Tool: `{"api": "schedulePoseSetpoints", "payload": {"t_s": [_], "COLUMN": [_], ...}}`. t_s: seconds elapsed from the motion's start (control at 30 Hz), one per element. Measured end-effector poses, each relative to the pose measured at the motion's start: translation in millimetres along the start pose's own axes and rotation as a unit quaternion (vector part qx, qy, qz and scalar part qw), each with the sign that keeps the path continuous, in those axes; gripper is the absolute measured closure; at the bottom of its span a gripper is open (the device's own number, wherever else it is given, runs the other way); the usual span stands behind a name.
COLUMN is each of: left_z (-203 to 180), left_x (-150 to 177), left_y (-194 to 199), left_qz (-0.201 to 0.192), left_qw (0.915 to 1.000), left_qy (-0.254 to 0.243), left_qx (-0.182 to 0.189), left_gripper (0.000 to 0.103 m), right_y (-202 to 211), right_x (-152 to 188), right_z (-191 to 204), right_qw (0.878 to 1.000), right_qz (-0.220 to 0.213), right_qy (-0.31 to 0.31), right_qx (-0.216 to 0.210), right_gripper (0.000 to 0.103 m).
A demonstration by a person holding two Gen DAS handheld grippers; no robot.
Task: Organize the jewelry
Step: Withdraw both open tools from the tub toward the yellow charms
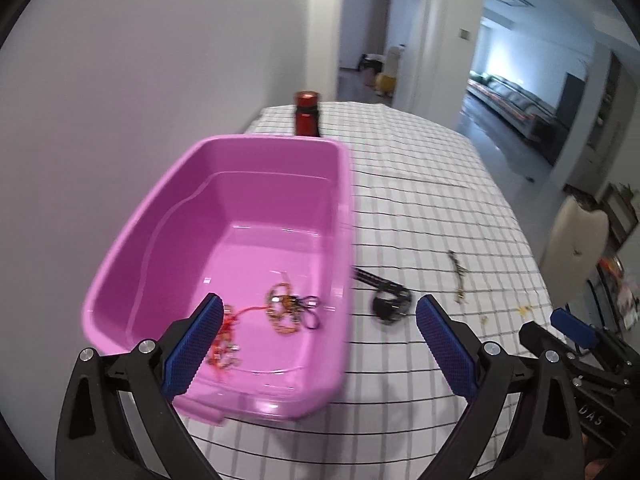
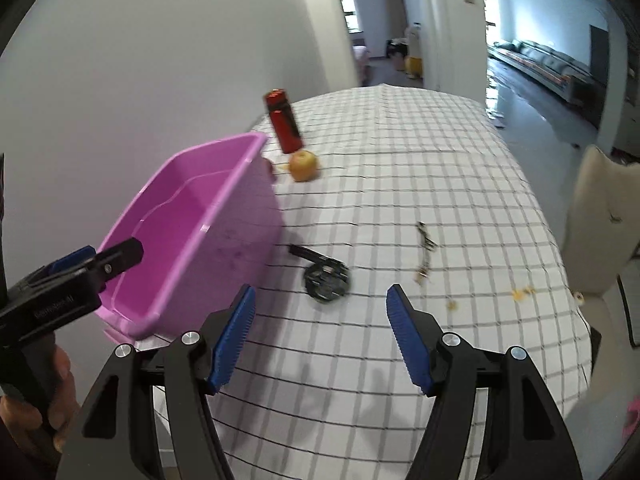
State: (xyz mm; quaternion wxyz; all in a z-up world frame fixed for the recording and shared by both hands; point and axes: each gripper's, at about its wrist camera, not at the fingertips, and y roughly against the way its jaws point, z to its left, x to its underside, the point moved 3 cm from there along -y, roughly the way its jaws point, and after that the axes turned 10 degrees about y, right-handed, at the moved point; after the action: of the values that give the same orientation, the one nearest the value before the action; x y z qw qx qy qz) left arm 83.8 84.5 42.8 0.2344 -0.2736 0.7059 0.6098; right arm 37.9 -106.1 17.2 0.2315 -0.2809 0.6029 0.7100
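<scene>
Holding tangled jewelry (image 1: pixel 280 308) in pink bin (image 1: pixel 224 152); leaving black watch (image 2: pixel 326 278), thin chain (image 2: pixel 425 252) on tablecloth (image 2: pixel 420 152); keeping left gripper (image 1: pixel 318 344), right gripper (image 2: pixel 320 344) wide, empty.

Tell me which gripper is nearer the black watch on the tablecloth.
Right. The right gripper points straight at the black watch just ahead, jaws open; the left gripper straddles the pink bin's corner, watch offset right.

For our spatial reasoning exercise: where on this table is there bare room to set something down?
Free: the cloth beyond the chain, and the near cloth before the right gripper. Crowded: between tub and watch.
</scene>
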Motion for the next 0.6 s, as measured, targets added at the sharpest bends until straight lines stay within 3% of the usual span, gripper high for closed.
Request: {"api": "schedulePoseSetpoints", "payload": {"t_s": [0.3, 0.6], "left_z": [-98.1, -180.5], "left_x": [35.0, 91.8], "left_y": [-15.1, -46.9], "left_qz": [0.017, 0.038], "left_qw": [0.9992, 0.9991], "left_qy": [-0.034, -0.003], "left_qx": [0.011, -0.020], "left_gripper": [0.007, 0.007], "right_y": [24.3, 28.1], "right_x": [39.4, 74.8], "right_z": [-90.2, -200.7], "right_qw": [1.000, 1.000], "right_qz": [0.004, 0.022], "right_qy": [-0.020, 0.006], "right_qx": [0.018, 0.016], "right_gripper": [0.038, 0.038]}}
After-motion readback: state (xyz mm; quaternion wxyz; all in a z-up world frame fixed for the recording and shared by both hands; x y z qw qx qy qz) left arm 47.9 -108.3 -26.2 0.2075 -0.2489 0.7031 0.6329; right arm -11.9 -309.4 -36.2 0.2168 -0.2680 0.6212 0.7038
